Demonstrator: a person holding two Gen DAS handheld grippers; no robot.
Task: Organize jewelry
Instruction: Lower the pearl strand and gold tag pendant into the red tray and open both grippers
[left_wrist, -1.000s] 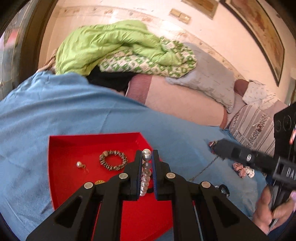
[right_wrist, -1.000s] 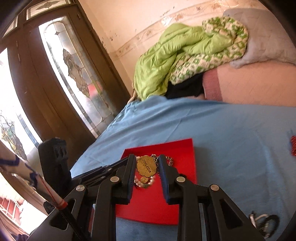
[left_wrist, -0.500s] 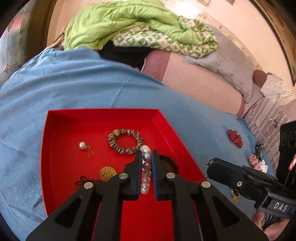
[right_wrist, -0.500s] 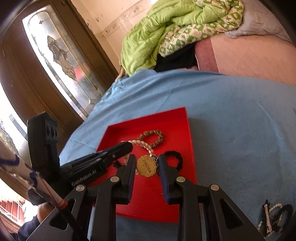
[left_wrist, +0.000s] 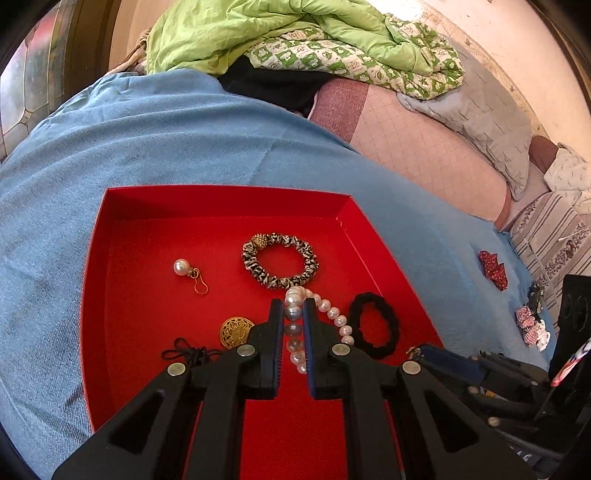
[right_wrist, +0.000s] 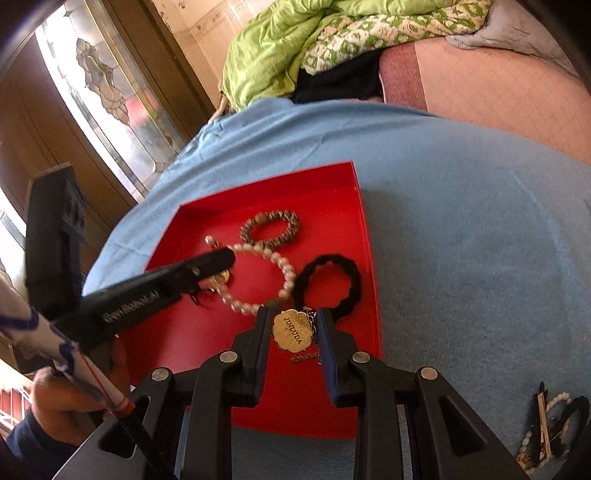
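Pearl bracelet (left_wrist: 295, 325) between left gripper (left_wrist: 293, 314) fingers, over red tray (left_wrist: 147, 221).

A home bedroom: a bed with blue sheet (left_wrist: 192, 147), crumpled green quilt (left_wrist: 266, 33), grey pillow (left_wrist: 480, 122), and stained-glass door (right_wrist: 110, 96).

I count one red tray (left_wrist: 221, 199). In it I see one pearl bracelet (left_wrist: 332, 314), two fabric hair rings, one patterned (left_wrist: 279, 260) and one black (left_wrist: 375, 325), one pearl earring (left_wrist: 183, 266), one gold round brooch (left_wrist: 236, 332) and one gold tag (right_wrist: 291, 329).
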